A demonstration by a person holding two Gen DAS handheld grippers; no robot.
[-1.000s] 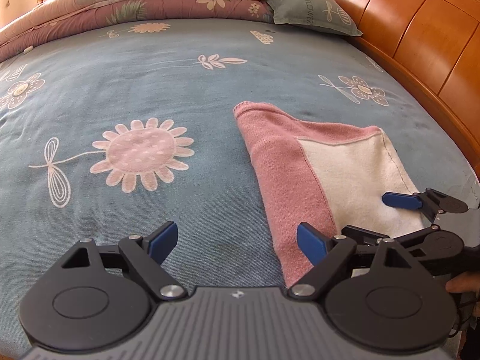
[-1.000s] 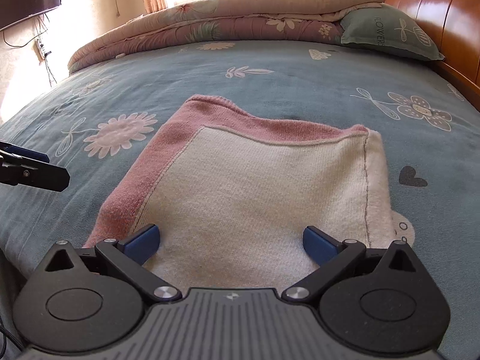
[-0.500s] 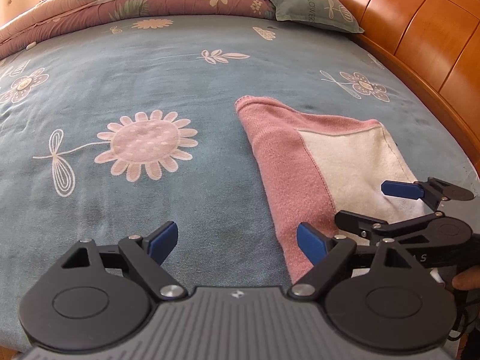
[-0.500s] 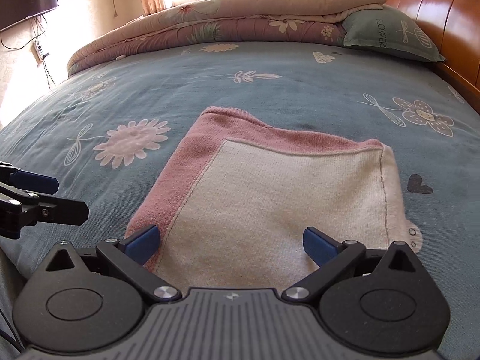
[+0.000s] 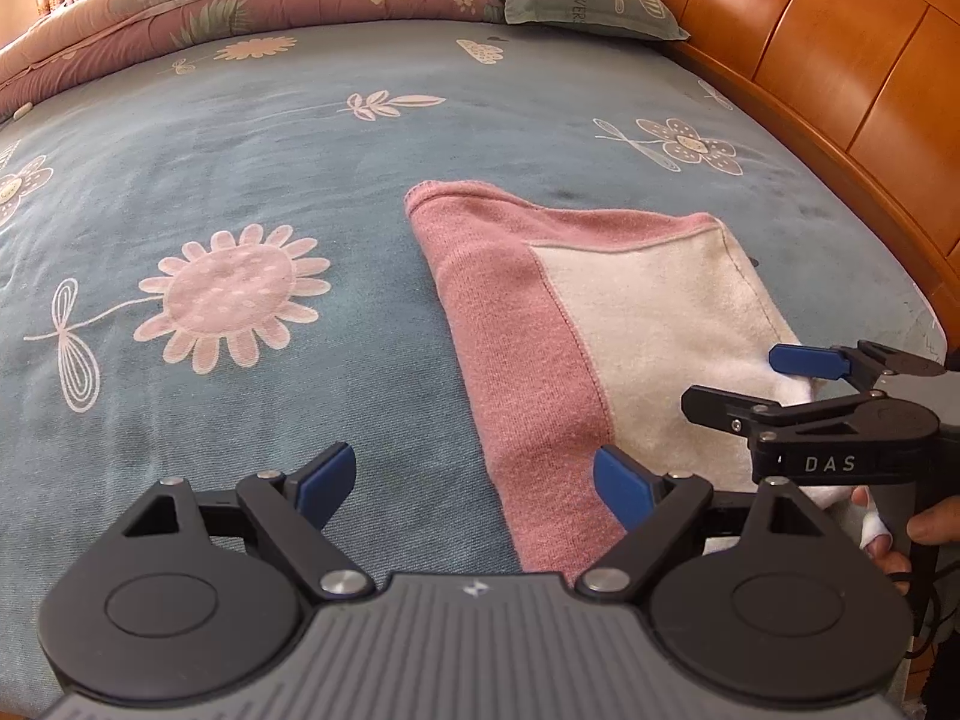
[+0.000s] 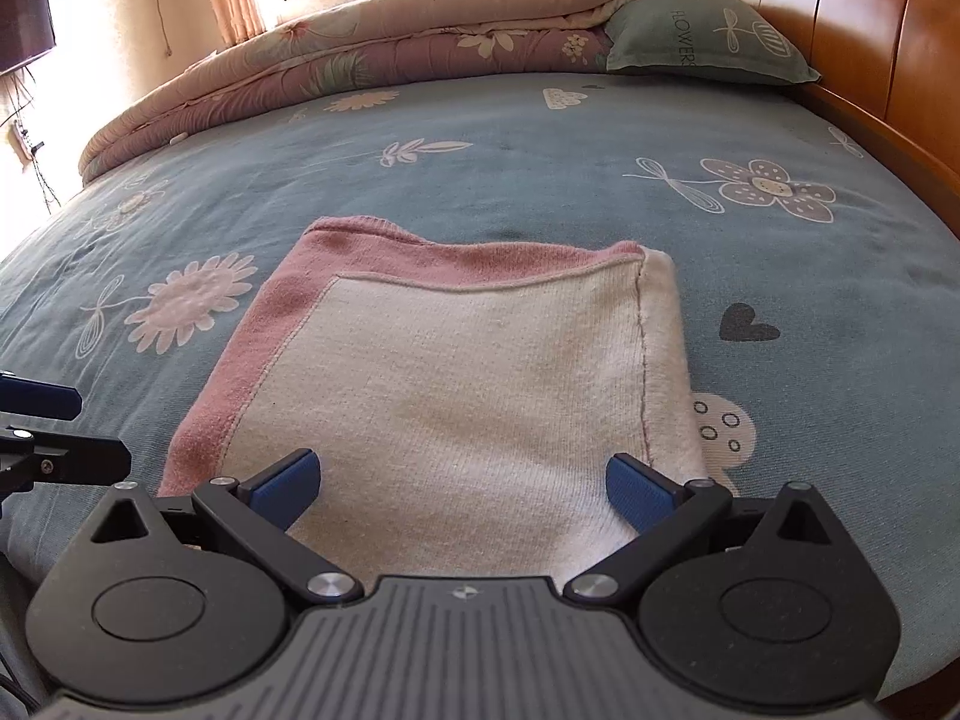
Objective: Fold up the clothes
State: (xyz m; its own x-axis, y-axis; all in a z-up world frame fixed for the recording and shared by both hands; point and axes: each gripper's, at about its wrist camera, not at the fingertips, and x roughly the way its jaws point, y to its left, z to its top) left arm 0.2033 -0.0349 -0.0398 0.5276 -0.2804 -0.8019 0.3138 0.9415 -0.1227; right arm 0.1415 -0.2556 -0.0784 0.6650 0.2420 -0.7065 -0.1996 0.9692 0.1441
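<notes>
A pink and cream knitted garment (image 5: 606, 324) (image 6: 456, 378) lies folded into a flat rectangle on the blue flowered bedspread (image 5: 240, 168) (image 6: 540, 156). My left gripper (image 5: 474, 483) stands open over bare bedspread just left of the garment's pink edge, nothing between its fingers. My right gripper (image 6: 462, 486) hovers open above the near edge of the cream panel, its pads apart from the cloth. In the left wrist view the right gripper (image 5: 774, 378) shows at the garment's near right corner, held by a person's hand (image 5: 900, 528).
A folded quilt (image 6: 372, 66) and a green pillow (image 6: 702, 42) lie at the far side of the bed. The orange wooden headboard (image 5: 840, 60) runs along the right. A dark screen (image 6: 24, 24) hangs on the left wall.
Both grippers have drawn back slightly toward the near edge, so the garment sits farther away in both views. Jaws stay wide.
</notes>
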